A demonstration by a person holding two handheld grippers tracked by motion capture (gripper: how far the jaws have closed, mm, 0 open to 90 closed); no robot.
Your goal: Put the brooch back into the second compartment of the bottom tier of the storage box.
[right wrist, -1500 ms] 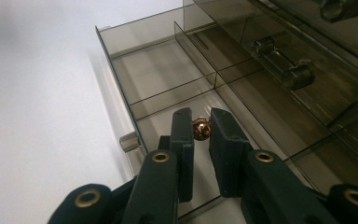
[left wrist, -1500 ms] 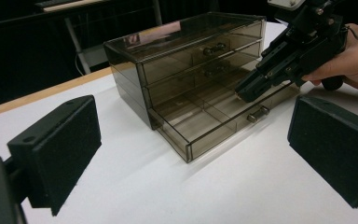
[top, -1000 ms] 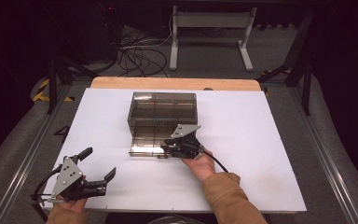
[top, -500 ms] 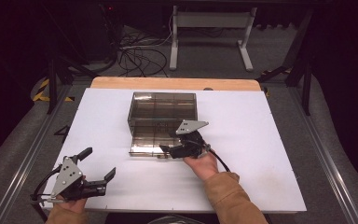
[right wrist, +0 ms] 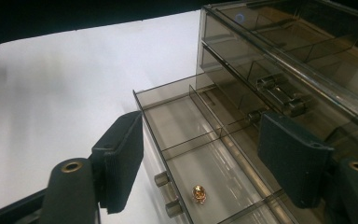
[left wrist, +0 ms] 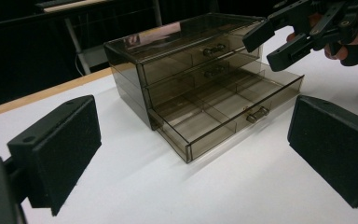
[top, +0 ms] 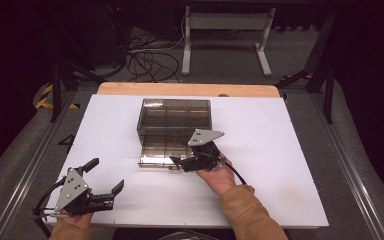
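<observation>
Cables (top: 147, 57) sprawl on grey floor behind white table (top: 290, 150).

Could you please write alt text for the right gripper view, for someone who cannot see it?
A small gold ring lies in a front compartment of the open bottom drawer of a smoky clear drawer box. The right hand-held gripper hangs over it, jaws open with nothing between them, having just been opening. The box stands on a white table.
</observation>
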